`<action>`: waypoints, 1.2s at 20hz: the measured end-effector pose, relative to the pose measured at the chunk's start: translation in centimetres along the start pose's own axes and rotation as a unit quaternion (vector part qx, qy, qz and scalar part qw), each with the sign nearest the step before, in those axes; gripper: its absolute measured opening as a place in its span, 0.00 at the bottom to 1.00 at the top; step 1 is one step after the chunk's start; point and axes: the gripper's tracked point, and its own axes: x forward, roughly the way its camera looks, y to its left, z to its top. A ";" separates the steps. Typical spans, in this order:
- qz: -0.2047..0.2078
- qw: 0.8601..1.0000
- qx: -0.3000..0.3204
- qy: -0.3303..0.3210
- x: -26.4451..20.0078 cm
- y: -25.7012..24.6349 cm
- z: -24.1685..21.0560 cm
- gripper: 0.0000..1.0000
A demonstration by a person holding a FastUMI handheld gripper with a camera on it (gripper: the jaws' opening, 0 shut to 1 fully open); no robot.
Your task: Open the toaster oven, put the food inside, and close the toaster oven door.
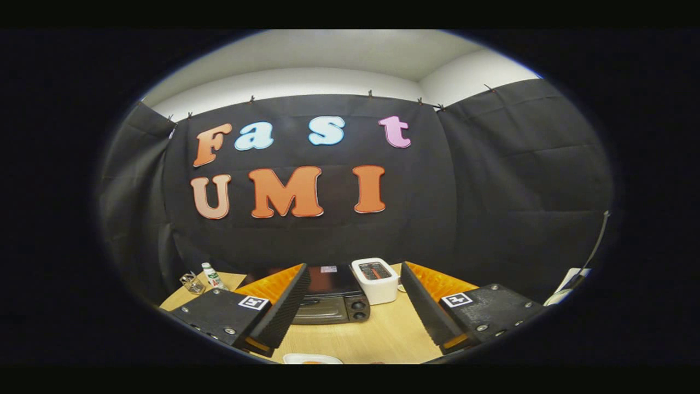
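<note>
A dark toaster oven stands on the wooden table beyond my fingers, its glass door closed and two knobs on its right side. My gripper hangs high above the table, open wide with nothing between its fingers. The left finger partly covers the oven's left side. Below the fingers, at the near edge of the table, shows the rim of a white plate with something orange on it; most of it is hidden.
A white pop-up toaster stands right of the oven, close against it. At the table's far left corner are a small green-and-white bottle and a glass object. A white cable and object lie at the right.
</note>
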 end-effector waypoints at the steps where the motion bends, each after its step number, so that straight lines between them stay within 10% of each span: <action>1: 0.010 1.000 0.005 0.002 0.5 0.9 -0.5 0.98; 24: 0.115 0.972 -0.073 0.191 14.3 14.4 -19.6 0.99</action>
